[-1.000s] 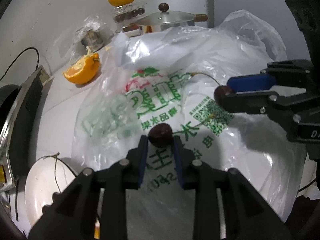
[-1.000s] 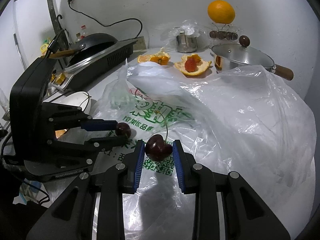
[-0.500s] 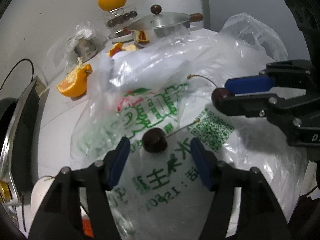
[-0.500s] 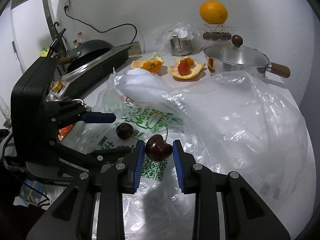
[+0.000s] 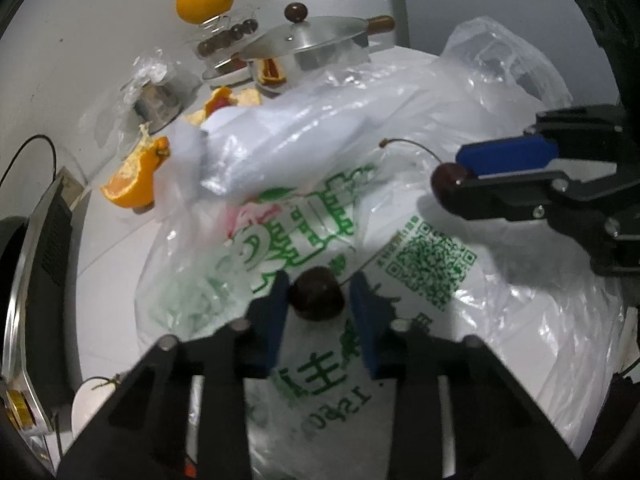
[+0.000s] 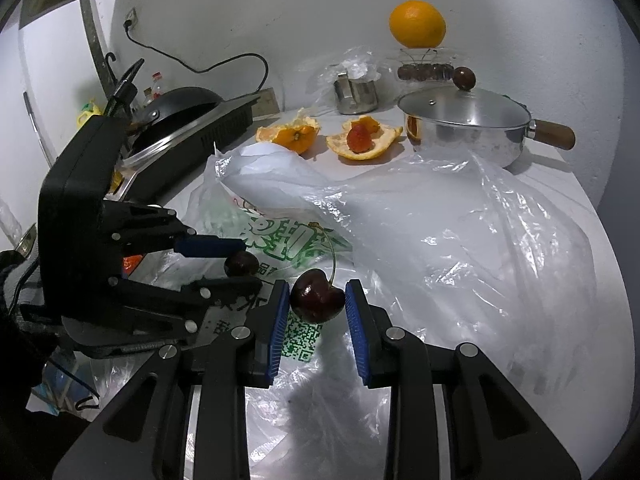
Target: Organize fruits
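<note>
My left gripper (image 5: 318, 298) is shut on a dark cherry (image 5: 317, 295) just above the printed plastic bag (image 5: 304, 236); its stem points right. My right gripper (image 6: 317, 298) is shut on a second dark cherry (image 6: 316, 295) with a long curved stem, held over the same bag (image 6: 420, 220). Each gripper shows in the other's view: the right one (image 5: 452, 184) at the right with its cherry (image 5: 447, 178), the left one (image 6: 240, 264) at the left with its cherry (image 6: 240, 263).
A whole orange (image 6: 417, 24) sits on a glass stand with several cherries (image 6: 424, 72). A lidded steel pot (image 6: 460, 124), orange peels (image 6: 362, 142), a steel cup (image 6: 356, 94), a stove with pan (image 6: 180, 120) and a white bowl (image 5: 94, 400) are around.
My left gripper opened, let its cherry rest on the bag, then closed on it again. The right gripper kept its cherry and hardly moved.
</note>
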A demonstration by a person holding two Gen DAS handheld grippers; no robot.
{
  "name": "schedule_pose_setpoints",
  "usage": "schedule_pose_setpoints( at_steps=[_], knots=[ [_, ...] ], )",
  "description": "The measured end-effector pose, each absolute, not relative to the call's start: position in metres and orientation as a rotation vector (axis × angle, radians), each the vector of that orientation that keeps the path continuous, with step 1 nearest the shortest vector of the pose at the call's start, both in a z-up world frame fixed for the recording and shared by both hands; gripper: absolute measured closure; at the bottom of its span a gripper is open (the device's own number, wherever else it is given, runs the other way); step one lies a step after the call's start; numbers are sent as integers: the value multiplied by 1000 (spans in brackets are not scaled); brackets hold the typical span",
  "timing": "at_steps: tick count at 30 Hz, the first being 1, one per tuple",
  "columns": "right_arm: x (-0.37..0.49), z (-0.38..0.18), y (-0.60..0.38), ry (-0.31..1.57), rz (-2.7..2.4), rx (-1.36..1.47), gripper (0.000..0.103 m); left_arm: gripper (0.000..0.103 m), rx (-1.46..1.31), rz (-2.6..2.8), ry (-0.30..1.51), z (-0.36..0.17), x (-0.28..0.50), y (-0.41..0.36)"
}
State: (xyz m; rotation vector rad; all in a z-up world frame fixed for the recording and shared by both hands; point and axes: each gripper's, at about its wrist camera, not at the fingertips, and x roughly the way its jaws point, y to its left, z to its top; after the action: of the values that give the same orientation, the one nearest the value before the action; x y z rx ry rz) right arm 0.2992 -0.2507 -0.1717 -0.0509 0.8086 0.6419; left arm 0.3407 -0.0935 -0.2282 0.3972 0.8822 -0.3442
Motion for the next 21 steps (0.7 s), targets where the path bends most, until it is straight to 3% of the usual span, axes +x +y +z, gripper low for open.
schedule_pose_setpoints(
  at_steps=[21],
  knots=[
    [282, -169, -236, 827, 652, -79, 72, 74, 296, -337, 850, -211, 311, -83]
  ],
)
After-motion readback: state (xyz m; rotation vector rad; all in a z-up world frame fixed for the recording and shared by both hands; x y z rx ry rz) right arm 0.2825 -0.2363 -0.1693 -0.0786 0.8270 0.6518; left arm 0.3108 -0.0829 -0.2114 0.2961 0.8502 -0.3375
